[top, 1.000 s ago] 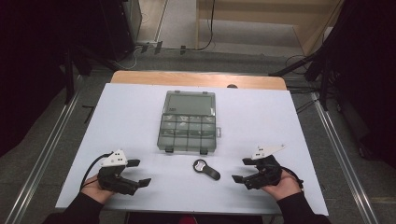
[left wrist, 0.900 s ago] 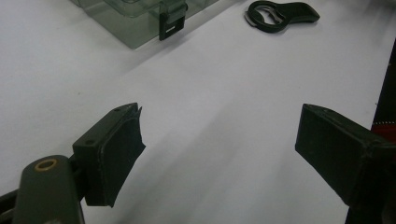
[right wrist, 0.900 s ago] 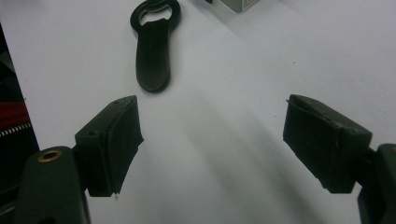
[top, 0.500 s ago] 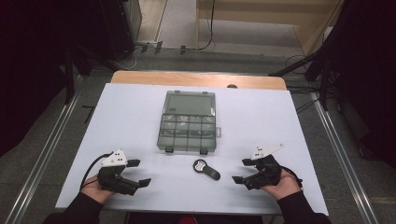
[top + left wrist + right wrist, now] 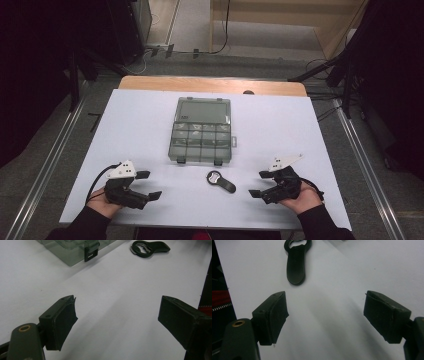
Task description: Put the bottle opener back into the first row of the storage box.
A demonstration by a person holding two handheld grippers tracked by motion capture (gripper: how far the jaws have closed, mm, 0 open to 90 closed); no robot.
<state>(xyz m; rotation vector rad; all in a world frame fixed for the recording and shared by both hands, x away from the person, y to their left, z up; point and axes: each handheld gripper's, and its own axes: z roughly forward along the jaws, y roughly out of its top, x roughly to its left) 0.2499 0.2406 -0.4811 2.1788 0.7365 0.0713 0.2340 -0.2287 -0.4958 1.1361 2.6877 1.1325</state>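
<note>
A clear grey compartment box (image 5: 202, 131) lies shut in the middle of the white table (image 5: 125, 125), its latches facing me. A black bottle opener (image 5: 220, 181) rests flat just in front of it. My left gripper (image 5: 149, 185) sits near the front left edge, open, with nothing between its jaws. My right gripper (image 5: 259, 183) sits at the front right, open and empty too, jaws aimed toward the opener. In the left gripper view the box latch (image 5: 90, 253) and the opener (image 5: 150, 247) show far ahead. The opener (image 5: 296, 260) lies close ahead in the right gripper view.
The table's wooden far edge (image 5: 210, 85) borders a floor with cables. Metal rails (image 5: 365, 165) run along both sides. Bare white surface surrounds the box.
</note>
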